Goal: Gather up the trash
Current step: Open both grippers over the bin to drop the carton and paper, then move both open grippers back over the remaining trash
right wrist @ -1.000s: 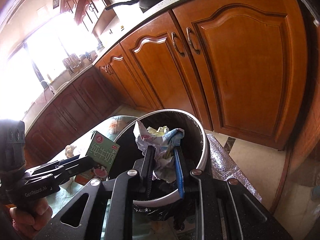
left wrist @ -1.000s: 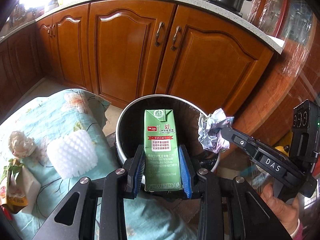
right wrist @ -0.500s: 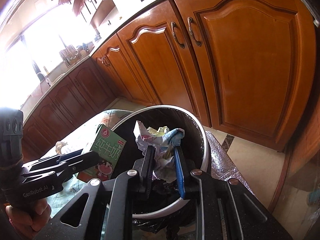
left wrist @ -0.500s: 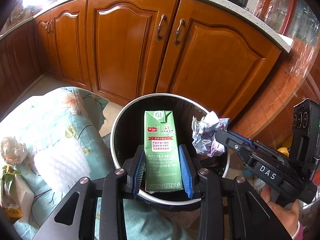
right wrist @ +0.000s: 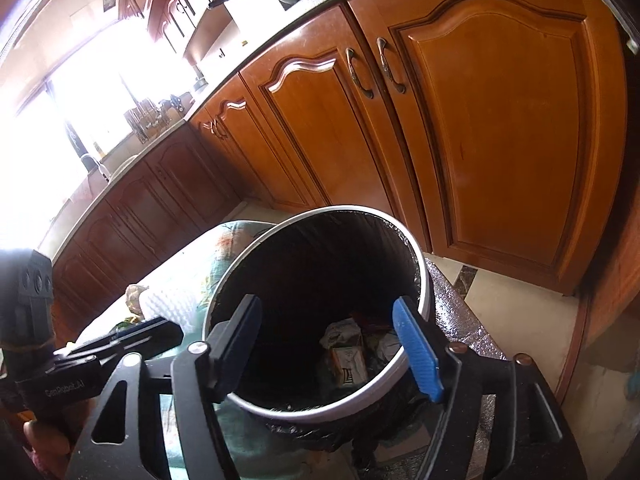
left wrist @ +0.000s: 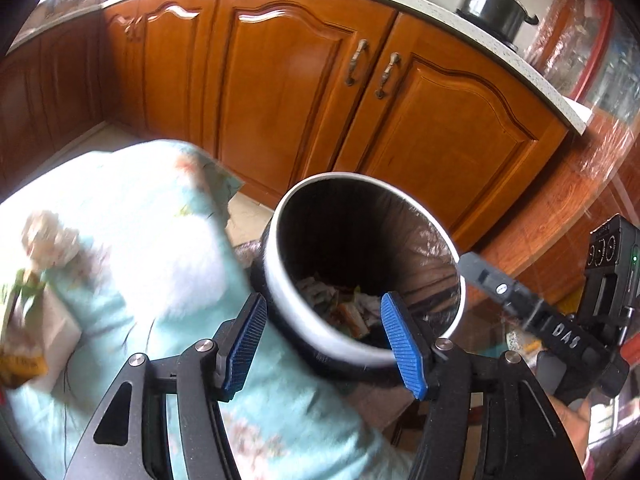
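Observation:
A round trash bin (left wrist: 280, 304) with a white rim and black liner stands on the floor beside the table; it also shows in the right wrist view (right wrist: 424, 280). My left gripper (left wrist: 324, 344) is open and empty over the bin's near rim. My right gripper (right wrist: 340, 350) is open and empty above the bin's mouth. Trash (right wrist: 348, 356), including cartons and crumpled paper, lies at the bin's bottom; it also shows in the left wrist view (left wrist: 340, 308). The right gripper's body (left wrist: 532, 312) is seen at the right of the left wrist view.
A table with a pale blue floral cloth (left wrist: 132, 248) lies left of the bin, carrying white foam netting (right wrist: 168, 304), a crumpled wad (left wrist: 48, 236) and a snack wrapper (left wrist: 20, 344). Wooden kitchen cabinets (left wrist: 328, 92) stand behind the bin. A pot (left wrist: 492, 4) sits on the counter.
Both grippers opened. The green milk carton left my left gripper and the crumpled paper left my right gripper; both are gone from the jaws. The left view shifted left.

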Action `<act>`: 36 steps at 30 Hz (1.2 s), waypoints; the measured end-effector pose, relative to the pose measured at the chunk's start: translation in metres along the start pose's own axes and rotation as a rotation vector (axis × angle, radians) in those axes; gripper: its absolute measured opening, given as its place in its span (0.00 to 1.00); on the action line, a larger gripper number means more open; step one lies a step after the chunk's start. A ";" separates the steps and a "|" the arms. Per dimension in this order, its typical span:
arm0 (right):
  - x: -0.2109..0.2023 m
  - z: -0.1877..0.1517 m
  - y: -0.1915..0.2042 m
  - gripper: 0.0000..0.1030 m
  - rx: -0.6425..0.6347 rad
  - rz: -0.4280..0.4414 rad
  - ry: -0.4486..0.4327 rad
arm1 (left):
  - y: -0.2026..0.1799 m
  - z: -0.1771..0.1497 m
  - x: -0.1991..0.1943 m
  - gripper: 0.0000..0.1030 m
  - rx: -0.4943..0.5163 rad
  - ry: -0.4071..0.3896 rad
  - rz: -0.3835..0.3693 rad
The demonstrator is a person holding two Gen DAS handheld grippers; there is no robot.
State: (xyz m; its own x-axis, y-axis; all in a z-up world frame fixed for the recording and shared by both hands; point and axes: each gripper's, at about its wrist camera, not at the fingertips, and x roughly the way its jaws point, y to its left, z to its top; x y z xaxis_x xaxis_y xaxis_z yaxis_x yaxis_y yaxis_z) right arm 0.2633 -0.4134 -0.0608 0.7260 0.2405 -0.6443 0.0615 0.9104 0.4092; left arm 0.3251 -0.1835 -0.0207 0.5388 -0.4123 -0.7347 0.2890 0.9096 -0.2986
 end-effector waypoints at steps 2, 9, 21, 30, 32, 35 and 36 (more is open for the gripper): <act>-0.005 -0.005 0.006 0.77 0.008 0.013 -0.007 | 0.008 -0.011 -0.010 0.58 -0.026 -0.001 0.000; -0.013 -0.025 0.032 0.80 0.006 0.076 0.005 | 0.038 -0.052 -0.053 0.58 -0.082 -0.017 0.030; -0.002 -0.065 0.095 0.81 -0.059 0.175 0.084 | 0.098 -0.110 -0.130 0.58 -0.222 -0.063 0.108; 0.018 -0.085 0.143 0.81 -0.132 0.221 0.143 | 0.147 -0.142 -0.177 0.58 -0.356 -0.094 0.171; 0.021 -0.088 0.153 0.81 -0.149 0.229 0.153 | 0.157 -0.143 -0.185 0.58 -0.387 -0.105 0.188; 0.027 -0.092 0.166 0.81 -0.162 0.246 0.167 | 0.171 -0.146 -0.197 0.58 -0.429 -0.124 0.211; 0.028 -0.092 0.169 0.81 -0.166 0.251 0.169 | 0.174 -0.146 -0.200 0.58 -0.439 -0.129 0.215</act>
State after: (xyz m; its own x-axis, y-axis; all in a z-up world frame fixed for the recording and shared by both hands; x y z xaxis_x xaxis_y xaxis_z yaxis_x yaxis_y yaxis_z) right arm 0.2310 -0.2213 -0.0696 0.5801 0.5035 -0.6403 -0.2274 0.8549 0.4663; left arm 0.1522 0.0651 -0.0153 0.6507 -0.1908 -0.7350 -0.1849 0.8990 -0.3971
